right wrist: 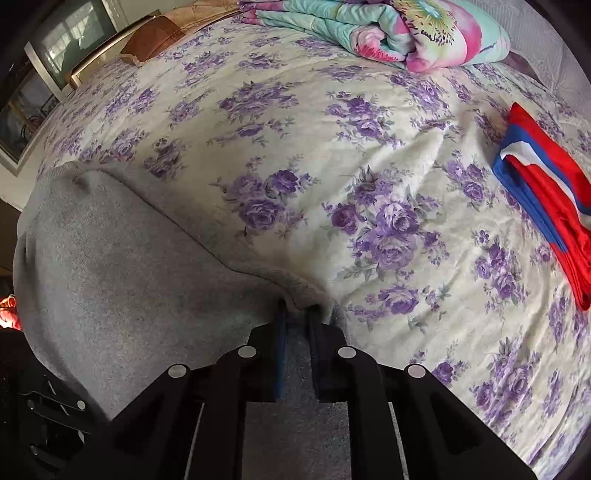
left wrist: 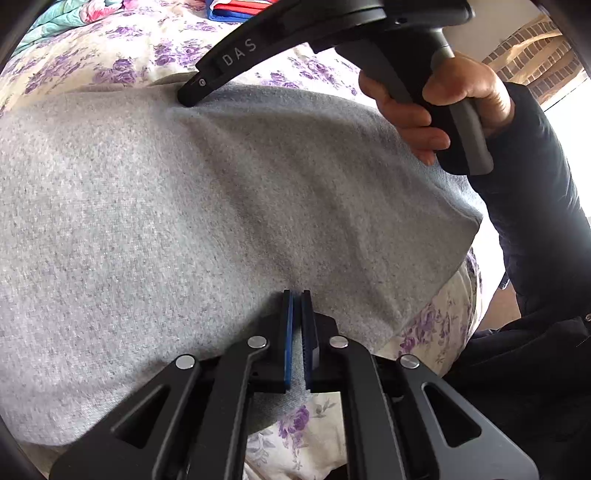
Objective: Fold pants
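Blue-padded fingers of the left gripper (left wrist: pixel 297 295) stand nearly together at the bottom of the left wrist view, pinching a fold of the grey pants (left wrist: pixel 177 229) at the near edge; grey cloth shows in the thin slit between the pads and below them. From there the pants spread away over the floral bedsheet (left wrist: pixel 122 48). At the far edge the right gripper (left wrist: pixel 188 98) presses its tip into the cloth, and a hand (left wrist: pixel 439 99) in a dark sleeve holds its handle.

Seen from the right wrist, the right gripper (right wrist: pixel 297 308) is clamped on a bunched edge of the pants (right wrist: pixel 122 280), with cloth filling the narrow gap between its fingers. On the bedsheet (right wrist: pixel 332 122) beyond lie a folded red and blue garment (right wrist: pixel 543 206) well to the right and a rolled colourful quilt (right wrist: pixel 388 29) at the far end.
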